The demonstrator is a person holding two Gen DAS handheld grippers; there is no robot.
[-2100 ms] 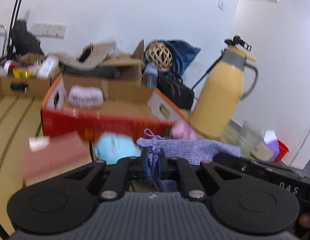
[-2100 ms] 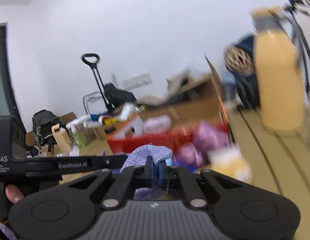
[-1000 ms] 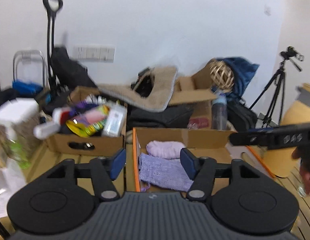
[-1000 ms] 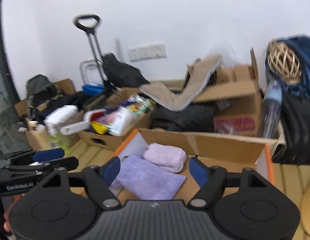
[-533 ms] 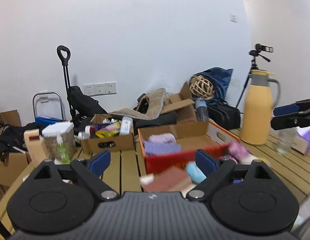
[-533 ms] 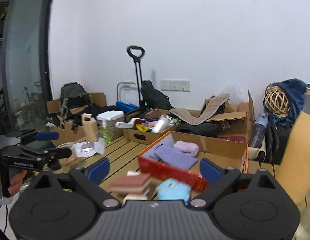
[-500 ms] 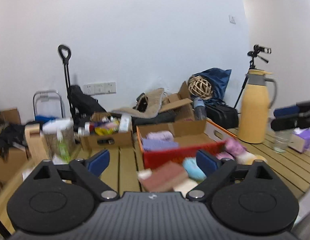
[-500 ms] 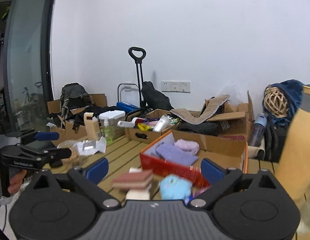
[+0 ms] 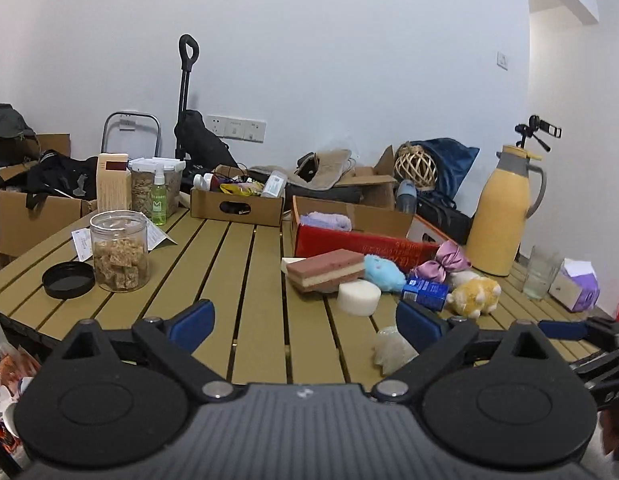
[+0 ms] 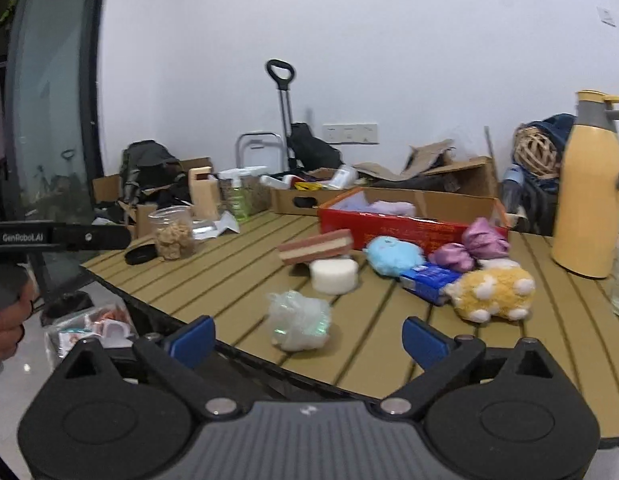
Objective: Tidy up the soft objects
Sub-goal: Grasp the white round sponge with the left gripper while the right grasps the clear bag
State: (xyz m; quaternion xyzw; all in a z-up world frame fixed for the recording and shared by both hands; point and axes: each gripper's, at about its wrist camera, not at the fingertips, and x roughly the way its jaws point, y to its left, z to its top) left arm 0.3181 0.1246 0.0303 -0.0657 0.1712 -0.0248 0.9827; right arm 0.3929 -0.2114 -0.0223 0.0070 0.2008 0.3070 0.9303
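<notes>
Over the slatted tabletop (image 9: 245,280), both the left tongs (image 9: 305,322) and right tongs (image 10: 307,338) gape empty; plush toys (image 10: 489,292) and sponges (image 10: 334,275) lie before the red box (image 10: 389,228).

Soft objects are grouped on the table (image 9: 245,280) in front of the red box (image 9: 361,242). A folded purple cloth (image 9: 325,221) is seen inside the box. A pink/cream layered sponge (image 9: 325,270) lies tilted, resting on a round white sponge (image 9: 358,298). A light-blue plush (image 10: 394,255) lies just beside it, w/ a blue packet (image 10: 429,276) and purple satin scrunchies (image 10: 469,246) adjacent. A yellow spotted plush (image 10: 491,294) lies to the right. A white mesh puff (image 10: 299,320) sits apart, nearest the table edge.
</notes>
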